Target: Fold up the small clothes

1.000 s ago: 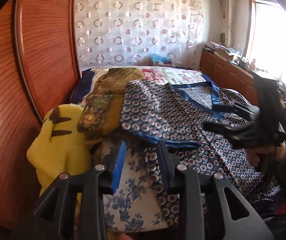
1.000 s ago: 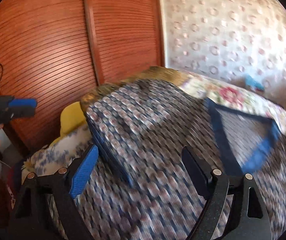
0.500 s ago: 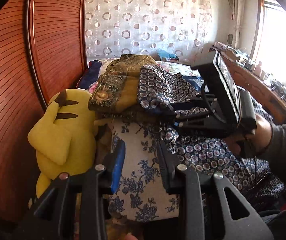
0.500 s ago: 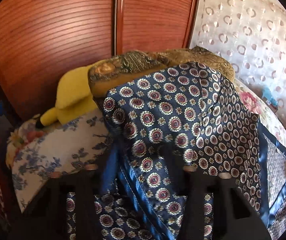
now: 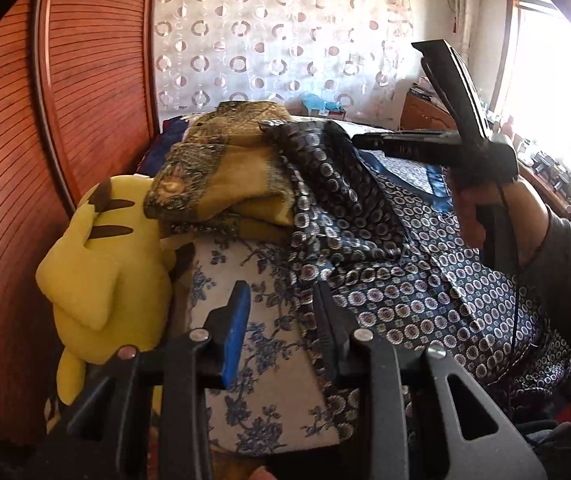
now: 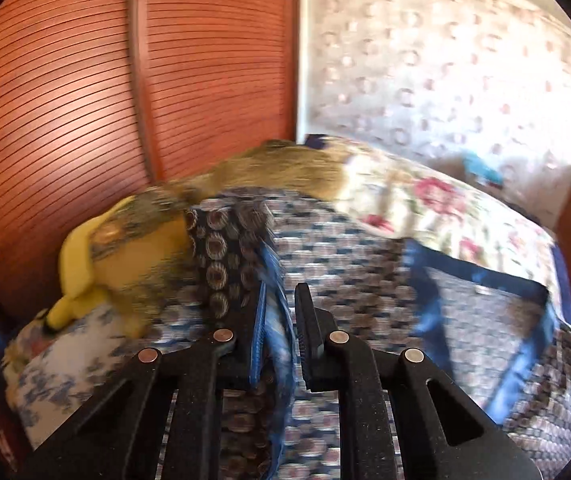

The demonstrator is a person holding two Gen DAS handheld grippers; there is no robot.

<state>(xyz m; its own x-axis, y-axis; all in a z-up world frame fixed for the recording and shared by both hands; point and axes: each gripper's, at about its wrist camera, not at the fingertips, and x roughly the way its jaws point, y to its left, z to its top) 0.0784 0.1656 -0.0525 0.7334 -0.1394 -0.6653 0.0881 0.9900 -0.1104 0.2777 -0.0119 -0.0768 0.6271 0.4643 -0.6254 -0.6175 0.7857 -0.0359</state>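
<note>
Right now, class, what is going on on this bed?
A person is folding a navy patterned garment spread on the bed. The right gripper is closing on its blue-trimmed edge, which lies between the jaws. The left gripper hovers partly open over the floral bedding, gripping nothing. A folded yellow-brown garment and a yellow plush toy sit alongside.

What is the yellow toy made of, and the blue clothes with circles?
The yellow toy looks like soft plush: matte, fuzzy, padded, with stitched seams. The blue clothes look like satin or silk, though I can't be sure: thin, smooth cloth with a slight sheen and shiny blue trim.
</note>
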